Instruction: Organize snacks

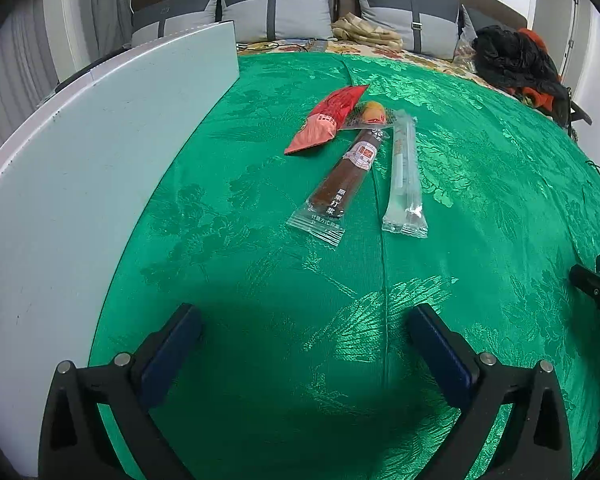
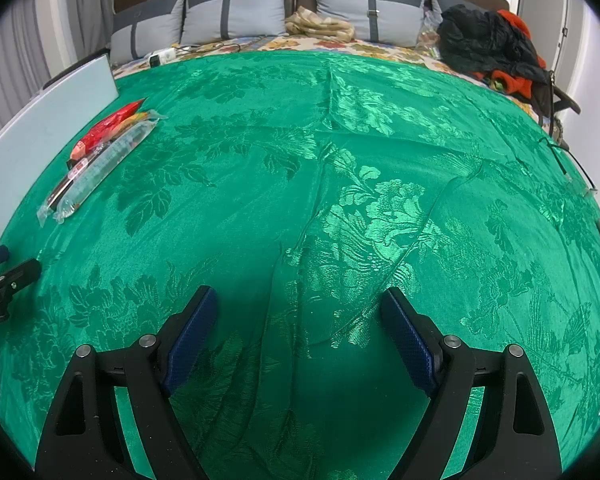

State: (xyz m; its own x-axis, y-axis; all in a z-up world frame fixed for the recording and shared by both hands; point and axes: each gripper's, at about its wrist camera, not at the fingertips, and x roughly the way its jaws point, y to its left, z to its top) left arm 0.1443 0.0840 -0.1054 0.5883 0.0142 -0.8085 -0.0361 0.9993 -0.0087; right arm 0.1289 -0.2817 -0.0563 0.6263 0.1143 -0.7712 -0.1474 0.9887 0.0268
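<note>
Several snacks lie together on the green patterned cloth: a red packet, a small orange-and-clear packet, a long brown bar in clear wrap and a pale clear stick pack. My left gripper is open just short of them, nothing between its blue pads. In the right wrist view the same snacks sit far left: the red packet and the stick pack. My right gripper is open over bare cloth. Each view catches the other gripper's finger at its edge.
A white board lies along the cloth's left side, also visible in the right wrist view as the white board. Behind are grey cushions, a beige bundle and a pile of black and orange clothing. A cable lies at the right.
</note>
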